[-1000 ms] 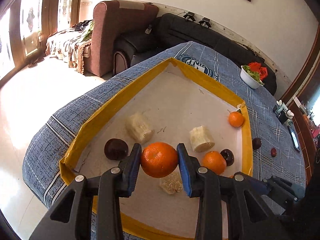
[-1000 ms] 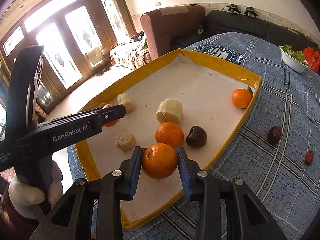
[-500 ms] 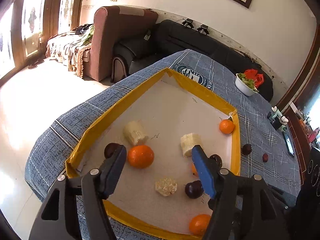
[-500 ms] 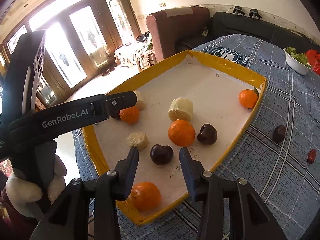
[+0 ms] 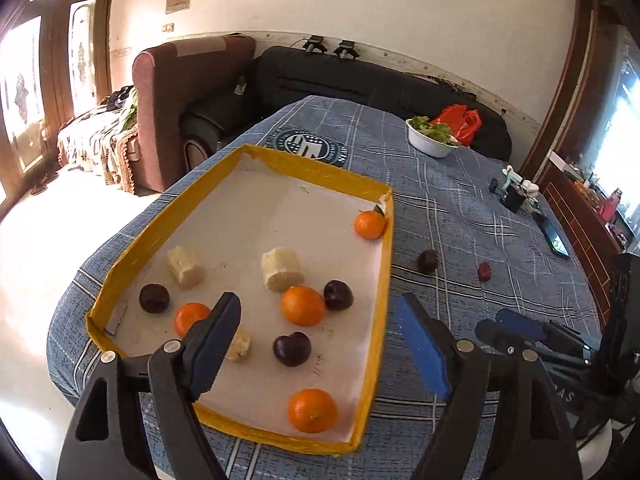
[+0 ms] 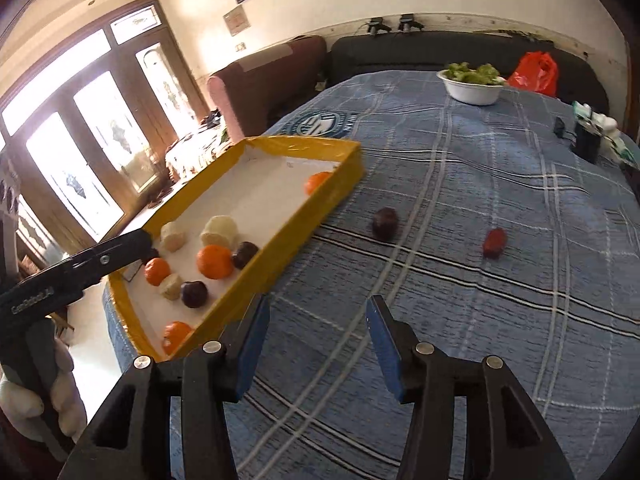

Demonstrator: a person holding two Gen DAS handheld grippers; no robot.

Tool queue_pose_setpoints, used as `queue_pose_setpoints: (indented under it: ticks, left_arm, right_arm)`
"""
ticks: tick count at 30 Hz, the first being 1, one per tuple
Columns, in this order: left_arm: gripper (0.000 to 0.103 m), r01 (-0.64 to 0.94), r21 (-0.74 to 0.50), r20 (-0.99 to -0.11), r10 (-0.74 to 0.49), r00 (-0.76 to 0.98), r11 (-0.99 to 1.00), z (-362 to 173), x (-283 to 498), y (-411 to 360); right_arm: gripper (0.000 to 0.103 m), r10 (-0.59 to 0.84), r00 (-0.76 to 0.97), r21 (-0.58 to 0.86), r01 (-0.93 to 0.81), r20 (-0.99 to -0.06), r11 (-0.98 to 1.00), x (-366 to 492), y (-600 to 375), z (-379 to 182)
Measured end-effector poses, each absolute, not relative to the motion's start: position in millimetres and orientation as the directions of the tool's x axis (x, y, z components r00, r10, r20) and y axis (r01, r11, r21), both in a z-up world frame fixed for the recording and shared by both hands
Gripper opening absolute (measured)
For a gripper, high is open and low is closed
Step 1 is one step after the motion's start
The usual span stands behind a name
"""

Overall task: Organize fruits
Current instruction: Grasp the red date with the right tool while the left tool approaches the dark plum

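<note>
A living room with a dark sofa and a brown armchair is lying behind a table [image 5: 460, 208] covered in a blue plaid cloth. In the left wrist view, the yellow-rimmed tray [image 5: 385, 280] is holding four oranges, three dark plums and pale peeled chunks. The left gripper [image 5: 320, 340] is hovering over the tray's near right corner; its jaws have just been opening and are standing wide, with nothing between them. Two fruits are lying on the cloth outside the tray: a dark plum [image 5: 428, 261] near the tray's right rim and a small red fruit [image 5: 484, 271] farther right.

In the right wrist view, the right gripper [image 6: 316, 340] is hanging over bare cloth beside the tray [image 6: 304, 220]; its jaws have just been opening, are standing partly apart and are empty. The dark plum [image 6: 385, 223] and the red fruit [image 6: 494, 242] are lying ahead of it, well apart from each other. Fetching the plum looks like the next step: open a little wider, come down with the pads on either side, and close gently, since round fruit is apt to roll. Nothing is lying between the gripper and the plum. The white bowl of greens [image 6: 472, 86] and the red bag [image 6: 534, 72] are standing far back.
</note>
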State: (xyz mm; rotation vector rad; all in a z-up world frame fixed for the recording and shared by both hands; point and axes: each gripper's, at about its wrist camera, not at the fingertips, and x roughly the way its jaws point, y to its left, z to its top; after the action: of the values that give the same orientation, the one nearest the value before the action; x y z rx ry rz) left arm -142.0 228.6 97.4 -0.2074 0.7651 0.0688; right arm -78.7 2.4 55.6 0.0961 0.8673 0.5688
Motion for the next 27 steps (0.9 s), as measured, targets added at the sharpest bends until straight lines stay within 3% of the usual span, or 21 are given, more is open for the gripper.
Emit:
queue_pose_setpoints:
  ticks: [5,10,17,27]
  left_arm:
    - [0.079,-0.074,-0.16,-0.697,-0.059,0.715,0.984,99,-141,201]
    - [0.079,-0.055,-0.089,-0.716,-0.026,0.698,0.994,92,-137,175]
    - [0.079,-0.054,0.016,-0.724,0.049,0.688,0.998,87,-134,153]
    - [0.079,-0.033,0.028,-0.743,0.043,0.668,0.999,80,-126,144]
  right_arm:
    - [0.056,0.442,0.563,0.301,-0.33,-0.699,0.895,-75,-52,53]
    - [0.058,0.414,0.576,0.313,-0.272,-0.705,0.91,-73,-85,46]
    - [0.058,0.417,0.568,0.327,-0.259,-0.71,0.909,-71,-93,37]
    - [0.059,0.416,0.563,0.338,-0.244,-0.714,0.909,-64,-99,32]
